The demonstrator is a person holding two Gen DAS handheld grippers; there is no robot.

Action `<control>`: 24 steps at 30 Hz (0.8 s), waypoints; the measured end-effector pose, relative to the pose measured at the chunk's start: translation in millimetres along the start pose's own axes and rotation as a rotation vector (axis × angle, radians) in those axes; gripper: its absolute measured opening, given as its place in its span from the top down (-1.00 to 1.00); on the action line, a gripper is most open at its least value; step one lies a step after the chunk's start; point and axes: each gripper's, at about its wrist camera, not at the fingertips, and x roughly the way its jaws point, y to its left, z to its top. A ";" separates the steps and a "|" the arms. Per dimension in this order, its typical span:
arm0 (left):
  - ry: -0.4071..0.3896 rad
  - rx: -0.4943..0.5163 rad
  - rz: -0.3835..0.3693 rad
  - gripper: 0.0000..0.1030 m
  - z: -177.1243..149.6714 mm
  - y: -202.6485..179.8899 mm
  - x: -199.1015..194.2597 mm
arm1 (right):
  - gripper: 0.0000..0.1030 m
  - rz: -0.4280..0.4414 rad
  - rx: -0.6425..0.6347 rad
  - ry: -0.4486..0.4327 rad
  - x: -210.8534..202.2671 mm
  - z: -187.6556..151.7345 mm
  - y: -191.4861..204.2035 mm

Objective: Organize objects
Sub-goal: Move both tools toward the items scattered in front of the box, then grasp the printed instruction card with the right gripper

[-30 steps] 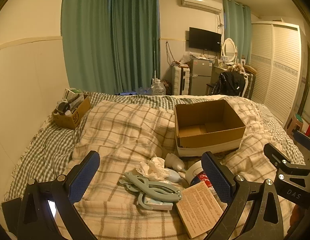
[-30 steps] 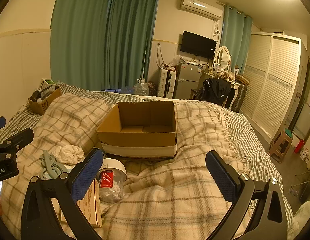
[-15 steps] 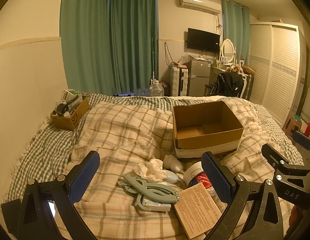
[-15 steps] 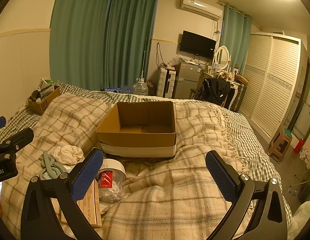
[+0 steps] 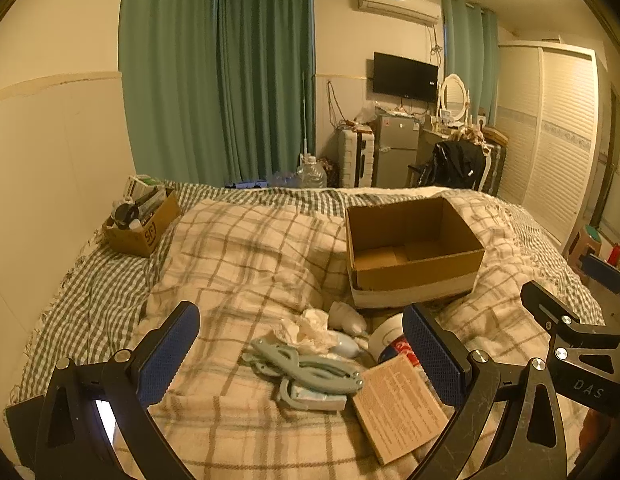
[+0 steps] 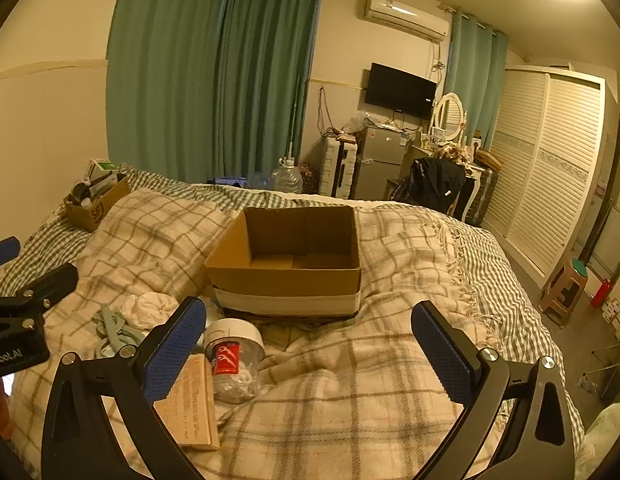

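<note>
An empty open cardboard box [image 5: 410, 252] [image 6: 288, 268] stands on the plaid blanket. In front of it lie a crumpled white cloth [image 5: 310, 328] [image 6: 150, 308], pale blue folding hangers [image 5: 306, 372] [image 6: 114, 328], a flat brown packet [image 5: 398, 400] [image 6: 190, 400] and a clear jar with a white lid and red label [image 6: 234, 356] [image 5: 386, 344]. My left gripper [image 5: 302, 360] is open above the hangers. My right gripper [image 6: 310, 352] is open and empty, right of the jar.
A small cardboard box of toiletries [image 5: 142, 220] sits at the bed's far left by the wall. Beyond the bed are green curtains, a fridge [image 5: 394, 152], a chair with a black jacket [image 5: 454, 164] and a wardrobe [image 6: 550, 168]. A stool [image 6: 566, 292] stands on the right.
Both views have drifted very slightly; the left gripper has eased a little back from the objects. Nothing was taken hold of or let go.
</note>
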 end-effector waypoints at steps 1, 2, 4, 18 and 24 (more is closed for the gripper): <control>0.009 0.001 0.002 -1.00 -2.2 1.7 0.6 | -0.99 0.008 -0.007 0.003 -0.8 -0.7 3.3; 0.013 0.003 0.004 -1.00 -4.2 2.9 0.7 | -0.99 0.014 -0.014 0.007 -0.9 -1.5 6.3; 0.023 0.003 0.014 -1.00 -9.6 7.9 1.2 | -0.99 0.024 -0.031 0.022 -0.4 -3.9 14.0; 0.156 -0.029 0.068 -1.00 -54.3 51.5 30.4 | -0.99 0.162 -0.166 0.251 45.0 -62.4 87.2; 0.188 -0.016 0.077 -1.00 -65.5 53.0 41.6 | -0.99 0.208 -0.174 0.344 68.5 -79.5 105.9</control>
